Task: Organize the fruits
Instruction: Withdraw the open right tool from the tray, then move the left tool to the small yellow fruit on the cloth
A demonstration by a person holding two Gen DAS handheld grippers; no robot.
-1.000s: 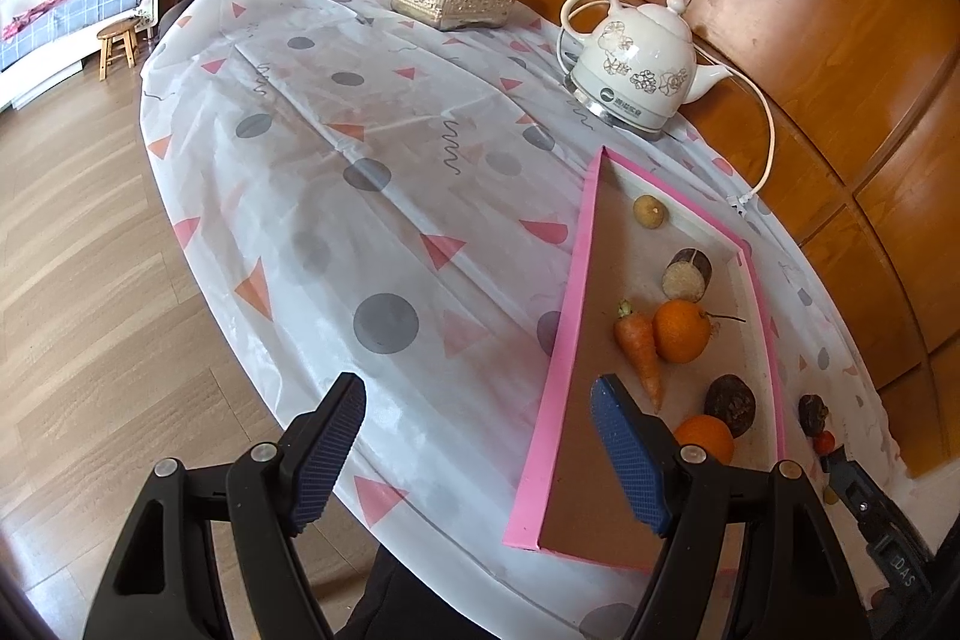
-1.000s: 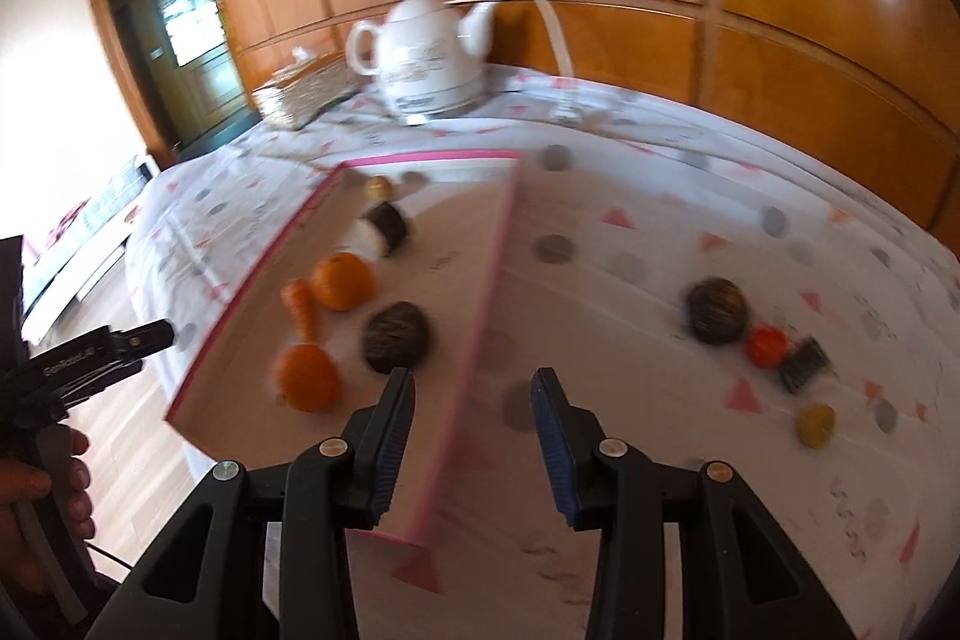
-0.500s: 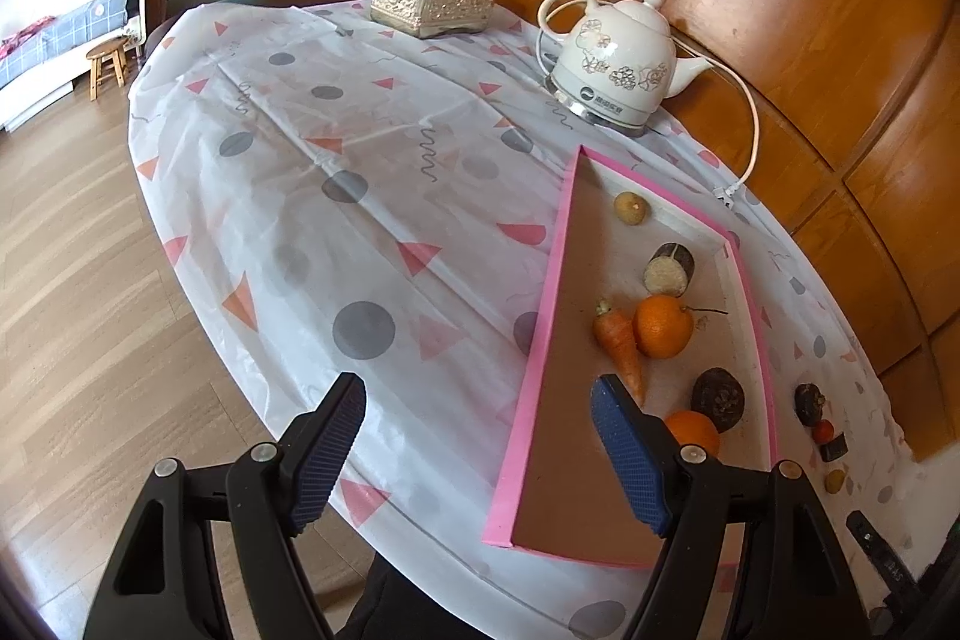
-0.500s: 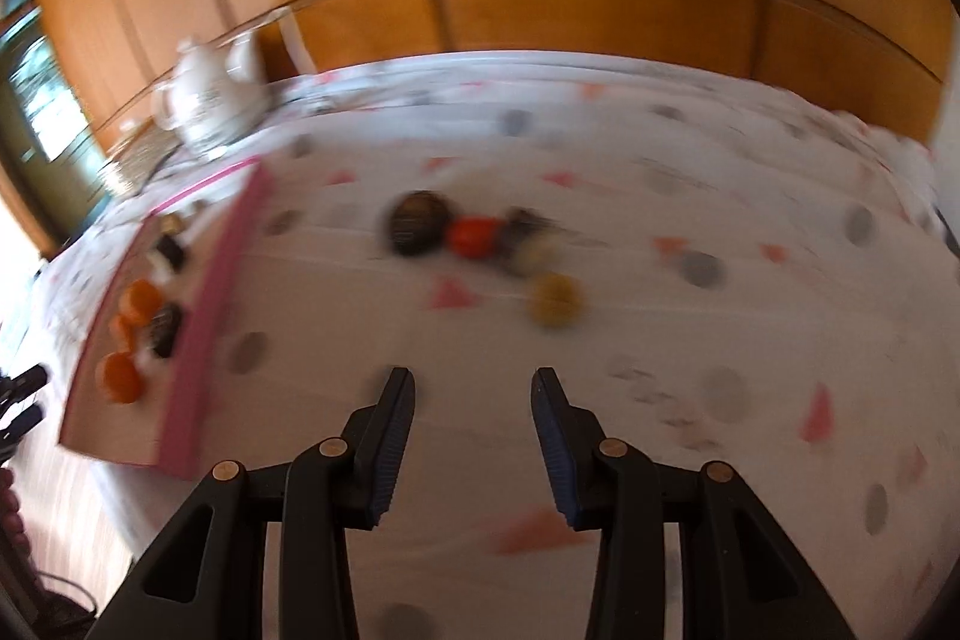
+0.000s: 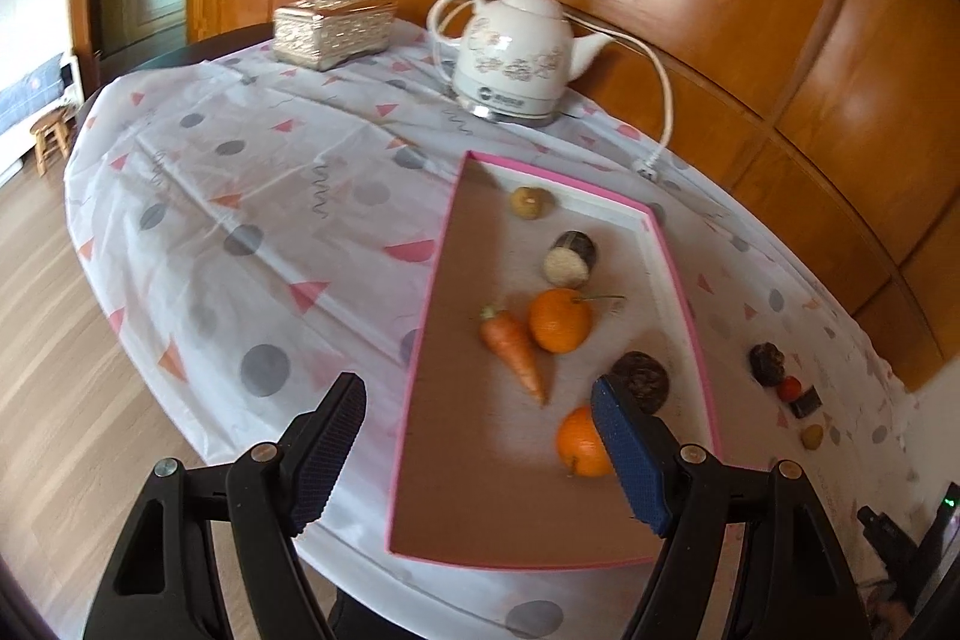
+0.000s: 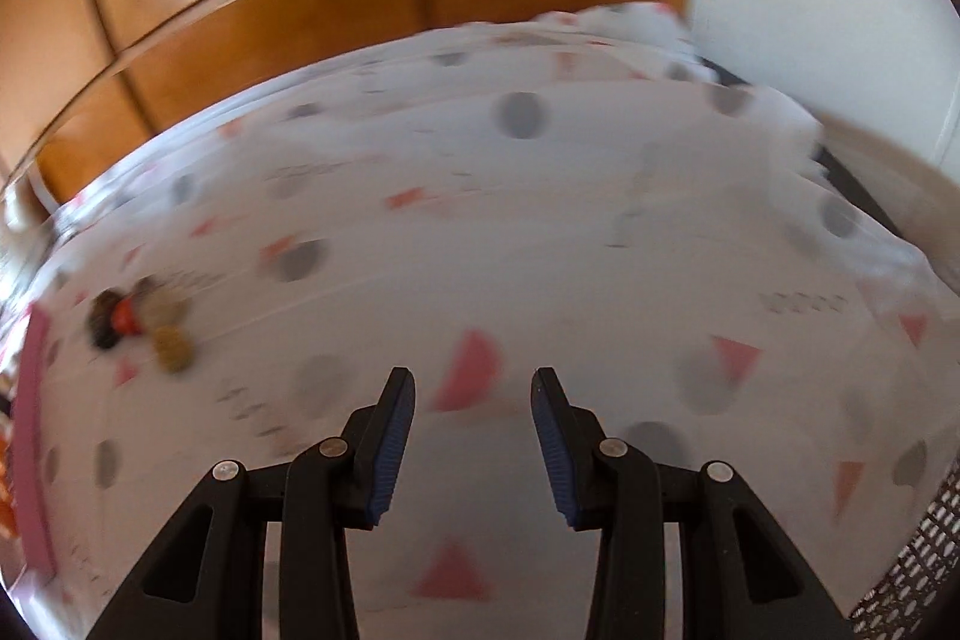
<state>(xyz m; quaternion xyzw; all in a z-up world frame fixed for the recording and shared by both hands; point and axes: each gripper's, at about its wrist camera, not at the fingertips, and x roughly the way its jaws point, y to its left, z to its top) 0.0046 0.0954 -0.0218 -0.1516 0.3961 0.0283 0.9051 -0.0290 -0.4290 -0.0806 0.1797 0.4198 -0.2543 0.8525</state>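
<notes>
A pink-rimmed tray (image 5: 430, 301) lies on the table. In it are a carrot (image 5: 515, 352), two oranges (image 5: 560, 320) (image 5: 577, 443), a dark round fruit (image 5: 643, 377), a cut dark fruit (image 5: 570, 259) and a small tan fruit (image 5: 529, 203). Loose on the cloth to the right lie a dark fruit (image 5: 767, 364), a small red fruit (image 5: 789, 387), a dark piece (image 5: 805, 405) and a small yellow fruit (image 5: 813, 435). My left gripper (image 5: 480, 436) is open and empty above the tray's near end. My right gripper (image 6: 473, 436) is open and empty over bare cloth; the loose fruits (image 6: 135, 322) show blurred at far left.
A white kettle (image 5: 516, 64) with a cord and a tissue box (image 5: 333, 22) stand at the table's far side against wood panelling. The tablecloth edge (image 5: 150, 358) drops to wooden floor on the left. A mesh object (image 6: 918, 562) shows at lower right of the right wrist view.
My right gripper has swung rightward, so the tray and loose fruits slid to the far left of its view. My left gripper has shifted slightly, with the tray more centred. Both stay open.
</notes>
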